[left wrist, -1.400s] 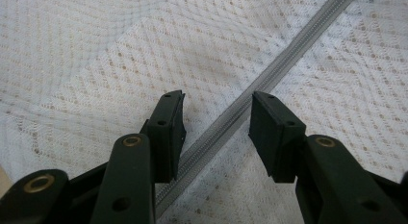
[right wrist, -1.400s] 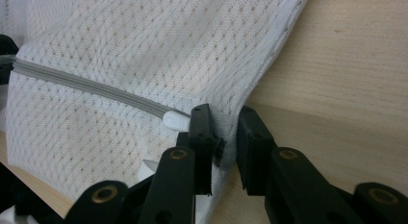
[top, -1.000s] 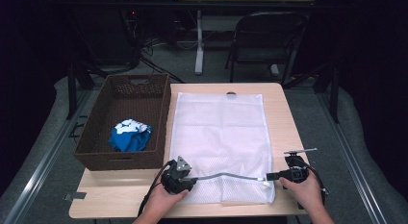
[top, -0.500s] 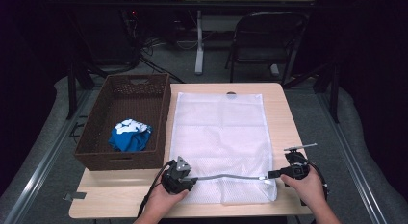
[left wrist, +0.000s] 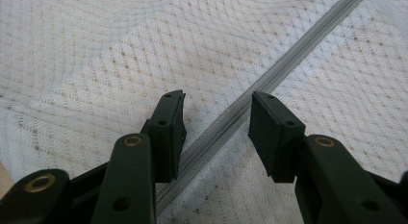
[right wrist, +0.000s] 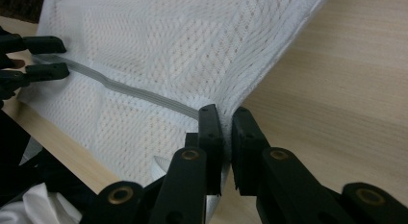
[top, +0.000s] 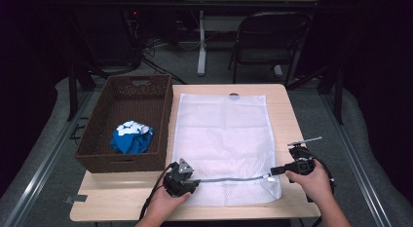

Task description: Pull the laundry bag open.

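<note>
A white mesh laundry bag lies flat on the wooden table, with a grey zipper running along its near end. My left gripper rests at the zipper's left end. Its jaws stand apart astride the zipper, and the pads do not press on it. My right gripper is shut on the bag's mesh at the zipper's right end and holds that corner a little off the table. In the right gripper view, the left gripper shows at the far left.
A dark wicker basket stands left of the bag and holds a blue and white cloth. Bare table lies to the right of the bag. A folding chair stands behind the table.
My right gripper has risen slightly, lifting the bag's near right corner with it. The left gripper has stayed where it was.
</note>
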A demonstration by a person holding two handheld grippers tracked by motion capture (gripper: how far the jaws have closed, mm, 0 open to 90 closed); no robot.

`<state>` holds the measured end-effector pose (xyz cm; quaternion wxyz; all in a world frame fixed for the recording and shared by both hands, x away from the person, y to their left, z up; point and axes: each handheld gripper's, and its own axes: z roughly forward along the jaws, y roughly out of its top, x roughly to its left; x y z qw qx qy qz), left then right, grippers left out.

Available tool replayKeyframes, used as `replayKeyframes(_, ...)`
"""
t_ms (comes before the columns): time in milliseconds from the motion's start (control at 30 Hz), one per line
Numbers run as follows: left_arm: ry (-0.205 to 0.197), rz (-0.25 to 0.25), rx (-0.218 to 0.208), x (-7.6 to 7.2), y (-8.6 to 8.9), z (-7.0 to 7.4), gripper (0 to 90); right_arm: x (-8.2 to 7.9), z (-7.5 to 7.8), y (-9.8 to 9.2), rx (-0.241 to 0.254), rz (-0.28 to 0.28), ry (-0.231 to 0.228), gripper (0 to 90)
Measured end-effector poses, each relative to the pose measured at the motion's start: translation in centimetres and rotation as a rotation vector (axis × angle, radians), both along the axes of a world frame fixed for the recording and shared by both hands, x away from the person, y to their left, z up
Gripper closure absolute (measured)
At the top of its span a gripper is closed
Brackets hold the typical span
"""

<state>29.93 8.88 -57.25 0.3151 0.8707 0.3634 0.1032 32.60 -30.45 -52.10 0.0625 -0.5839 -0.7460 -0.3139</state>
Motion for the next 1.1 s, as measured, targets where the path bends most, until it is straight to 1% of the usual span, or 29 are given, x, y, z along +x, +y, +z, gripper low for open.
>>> replayKeyframes(133, -0.002, 0.000, -0.001, 0.0, 0.0, 0.0, 56.2, 0.1, 0.6, 0.3, 0.018, 0.012, -0.007, 84.3)
replayKeyframes(200, -0.002, 0.000, -0.001, 0.0, 0.0, 0.0, 56.3, 0.2, 0.9, 0.4, 0.014, 0.023, -0.011, 84.3)
replayKeyframes(333, -0.002, 0.001, -0.001, 0.0, 0.0, 0.0, 56.5, 0.3, 1.4, 0.9, 0.020, 0.028, -0.012, 84.4)
replayKeyframes(467, -0.001, 0.002, -0.003, 0.0, 0.0, 0.0, 56.9, 0.4, 1.7, 1.3, 0.038, 0.030, -0.024, 84.6)
replayKeyframes(633, -0.001, 0.002, -0.004, 0.0, 0.0, 0.0, 57.1, 0.4, 1.6, 1.4, 0.052, 0.030, -0.032, 84.8)
replayKeyframes(800, -0.004, 0.000, -0.006, 0.0, 0.0, -0.1, 57.2, 0.5, 1.3, 1.5, 0.086, 0.025, -0.020, 84.9)
replayKeyframes(933, -0.004, 0.002, -0.010, 0.1, 0.0, -0.1, 57.4, 0.6, 1.2, 1.9, 0.092, 0.045, -0.023, 84.8)
replayKeyframes(1000, -0.005, 0.002, -0.010, 0.1, 0.0, -0.1, 57.4, 0.7, 1.2, 2.1, 0.106, 0.052, -0.025, 84.8)
replayKeyframes(1067, 0.001, 0.008, -0.011, 0.1, -0.1, 0.0, 57.8, 0.7, 1.3, 2.3, 0.108, 0.064, -0.031, 84.7)
replayKeyframes(1100, 0.002, 0.012, -0.019, 0.1, 0.0, 0.2, 60.8, 0.6, 1.3, 2.3, 0.106, 0.061, -0.028, 84.8)
